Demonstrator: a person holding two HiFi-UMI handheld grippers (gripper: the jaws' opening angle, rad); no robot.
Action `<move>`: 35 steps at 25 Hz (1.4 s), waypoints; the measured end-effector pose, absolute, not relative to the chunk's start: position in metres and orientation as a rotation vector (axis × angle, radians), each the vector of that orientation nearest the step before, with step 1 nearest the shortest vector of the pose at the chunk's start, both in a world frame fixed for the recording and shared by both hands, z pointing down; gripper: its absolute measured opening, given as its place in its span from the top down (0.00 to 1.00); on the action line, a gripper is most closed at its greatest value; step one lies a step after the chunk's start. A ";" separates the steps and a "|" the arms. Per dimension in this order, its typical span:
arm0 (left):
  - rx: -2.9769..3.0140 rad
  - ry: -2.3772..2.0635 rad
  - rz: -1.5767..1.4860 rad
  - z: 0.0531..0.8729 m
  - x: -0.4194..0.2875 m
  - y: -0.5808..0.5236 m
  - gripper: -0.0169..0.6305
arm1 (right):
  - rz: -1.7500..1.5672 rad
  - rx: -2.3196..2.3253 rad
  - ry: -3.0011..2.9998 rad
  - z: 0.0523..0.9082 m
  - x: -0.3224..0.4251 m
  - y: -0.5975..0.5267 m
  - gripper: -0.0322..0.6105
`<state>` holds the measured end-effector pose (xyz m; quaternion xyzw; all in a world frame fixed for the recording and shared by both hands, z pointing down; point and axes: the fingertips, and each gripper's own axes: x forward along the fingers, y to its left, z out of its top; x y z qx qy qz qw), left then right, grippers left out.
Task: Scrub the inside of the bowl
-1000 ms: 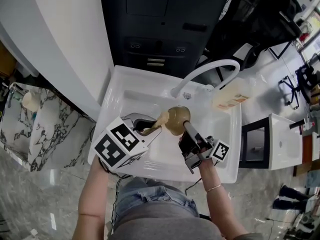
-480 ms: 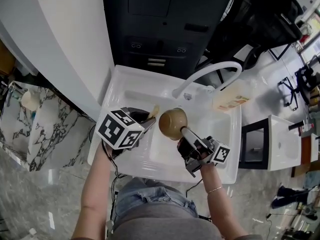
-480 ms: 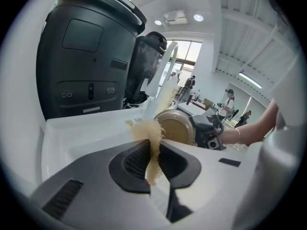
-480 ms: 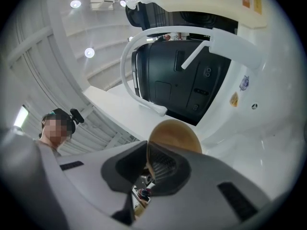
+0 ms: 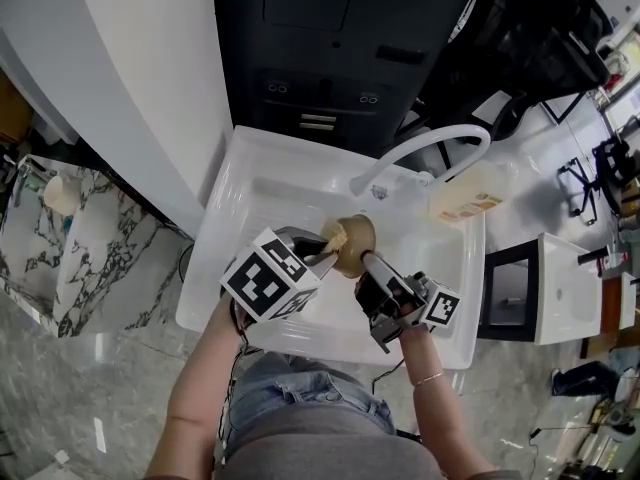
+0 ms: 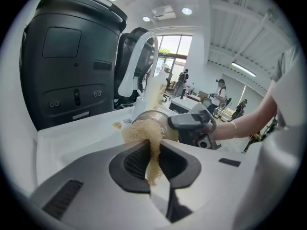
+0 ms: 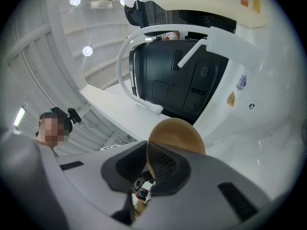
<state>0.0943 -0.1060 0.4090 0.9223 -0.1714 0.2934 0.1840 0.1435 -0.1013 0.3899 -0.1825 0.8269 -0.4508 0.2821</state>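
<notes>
Beige sponge [image 6: 143, 134], bowl [image 7: 178, 134], jaws clamped

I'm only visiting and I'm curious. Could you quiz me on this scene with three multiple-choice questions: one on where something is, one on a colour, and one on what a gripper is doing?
1. Where is the tan round bowl?
A) over the white plastic sink
B) on a wooden shelf
C) inside a cupboard

2. What colour is the curved tap?
A) red
B) white
C) green

3. What is the left gripper doing?
A) standing open and empty
B) shut on a beige grainy sponge
C) shut on a metal spoon

Answers:
1 A: the right gripper holds the bowl by its rim above the basin.
2 B: the tap arches white over the sink.
3 B: the sponge is pinched between its jaws, at the bowl's mouth.
</notes>
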 end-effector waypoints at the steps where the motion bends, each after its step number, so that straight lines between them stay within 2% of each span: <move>1: 2.601 -0.484 0.834 0.410 0.095 -0.105 0.90 | -1.212 -0.496 2.215 0.391 0.145 -0.101 0.91; 26: 2.596 -0.532 0.909 0.416 0.083 -0.090 0.90 | -1.288 -0.688 2.390 0.417 0.125 -0.120 0.91; 35: 2.490 -0.697 0.885 0.431 0.032 -0.100 0.90 | -1.261 -0.811 2.670 0.434 0.096 -0.133 0.91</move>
